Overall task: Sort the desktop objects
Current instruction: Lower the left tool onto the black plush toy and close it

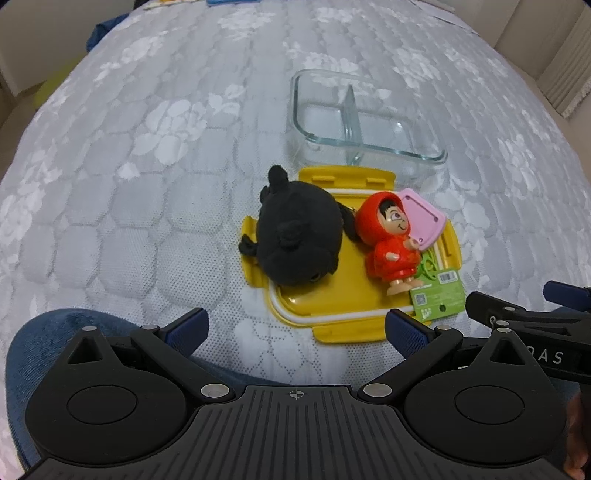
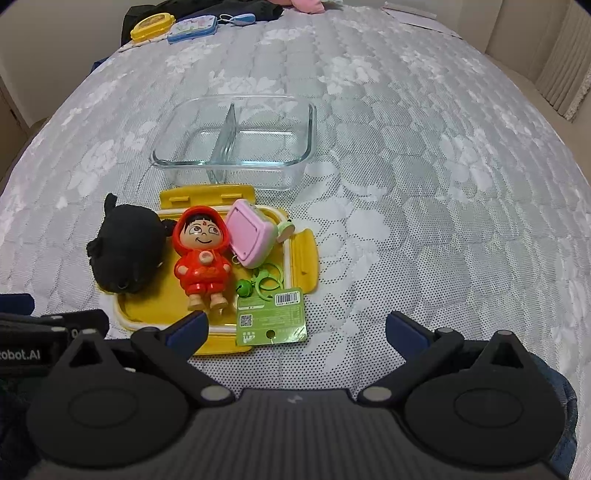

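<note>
A yellow lid (image 1: 314, 301) (image 2: 155, 295) lies flat on the quilted surface. On it rest a black plush toy (image 1: 295, 243) (image 2: 125, 247), a red-hooded doll (image 1: 391, 240) (image 2: 201, 254), a pink case (image 1: 423, 218) (image 2: 251, 232) and a green tag with a keyring (image 1: 439, 295) (image 2: 271, 317). Behind them stands an empty glass container (image 1: 362, 122) (image 2: 240, 144) with a divider. My left gripper (image 1: 295, 332) is open and empty, just short of the lid. My right gripper (image 2: 295, 328) is open and empty, near the tag. The right gripper's body also shows in the left wrist view (image 1: 532, 325).
A grey floral quilted cover (image 1: 147, 166) (image 2: 443, 221) spreads all around. At the far edge lie a small yellow box (image 2: 152, 24), a blue tin (image 2: 192, 28) and dark cloth. A curtain (image 2: 565, 66) hangs at right. Blue denim (image 1: 44, 343) is below.
</note>
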{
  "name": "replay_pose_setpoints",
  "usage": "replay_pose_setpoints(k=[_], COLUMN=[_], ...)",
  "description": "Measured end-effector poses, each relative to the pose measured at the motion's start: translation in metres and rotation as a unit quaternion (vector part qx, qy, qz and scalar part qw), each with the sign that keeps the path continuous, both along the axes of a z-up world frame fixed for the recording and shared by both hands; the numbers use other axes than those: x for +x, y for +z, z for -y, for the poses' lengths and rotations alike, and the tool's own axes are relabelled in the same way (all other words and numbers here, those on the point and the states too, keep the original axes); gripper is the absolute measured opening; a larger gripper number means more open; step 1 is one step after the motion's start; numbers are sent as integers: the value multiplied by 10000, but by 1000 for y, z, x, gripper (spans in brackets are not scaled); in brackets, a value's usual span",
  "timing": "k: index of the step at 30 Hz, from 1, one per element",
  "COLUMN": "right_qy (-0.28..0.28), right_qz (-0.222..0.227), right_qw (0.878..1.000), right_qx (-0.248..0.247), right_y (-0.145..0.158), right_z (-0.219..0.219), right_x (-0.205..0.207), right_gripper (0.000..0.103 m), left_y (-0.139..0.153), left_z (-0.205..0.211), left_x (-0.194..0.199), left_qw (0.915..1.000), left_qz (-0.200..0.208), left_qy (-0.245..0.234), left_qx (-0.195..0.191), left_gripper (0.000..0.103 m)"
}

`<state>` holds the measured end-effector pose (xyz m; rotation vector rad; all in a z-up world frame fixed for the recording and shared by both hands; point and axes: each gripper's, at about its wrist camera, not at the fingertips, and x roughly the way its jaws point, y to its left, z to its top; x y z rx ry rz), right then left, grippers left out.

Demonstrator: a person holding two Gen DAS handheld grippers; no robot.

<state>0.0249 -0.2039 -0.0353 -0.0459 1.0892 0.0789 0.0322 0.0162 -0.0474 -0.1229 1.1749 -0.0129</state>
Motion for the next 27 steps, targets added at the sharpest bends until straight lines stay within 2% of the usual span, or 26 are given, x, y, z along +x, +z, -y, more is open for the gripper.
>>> replay_pose_setpoints(k=[8, 14, 17, 20, 22, 24, 27], right_qy=[-130, -446, -459, -460, -478, -466, -471], right_qz=[89, 572, 906, 1256, 1535, 1959, 2533], right_qw=[9999, 9970, 9932, 9867, 9806, 9715, 9570], right_qx=[24, 264, 572, 920, 1118, 1248, 1336], right_y=[-5, -8, -13, -19, -24, -28, -29], right_z=[8, 32, 43, 53, 59, 64, 68], right_x=[8, 26, 32, 37, 35, 33, 30], right_gripper=[103, 103, 103, 103, 103, 103, 103], left_y=[-8, -15, -19, -24, -27, -30, -38], left_z=[1, 2, 2, -1, -7, -15, -25], left_x=[9, 17, 21, 25, 28, 32, 39], left_qw=[10000, 9999, 9998, 9997, 9991, 9972, 9956], left_qz=[-38, -70, -122, -174, -166, -151, -246], left_qy=[-29, -87, -128, -118, -82, 35, 202], left_qx=[7, 58, 42, -113, -394, -737, -879], left_gripper=[103, 103, 103, 103, 103, 103, 103])
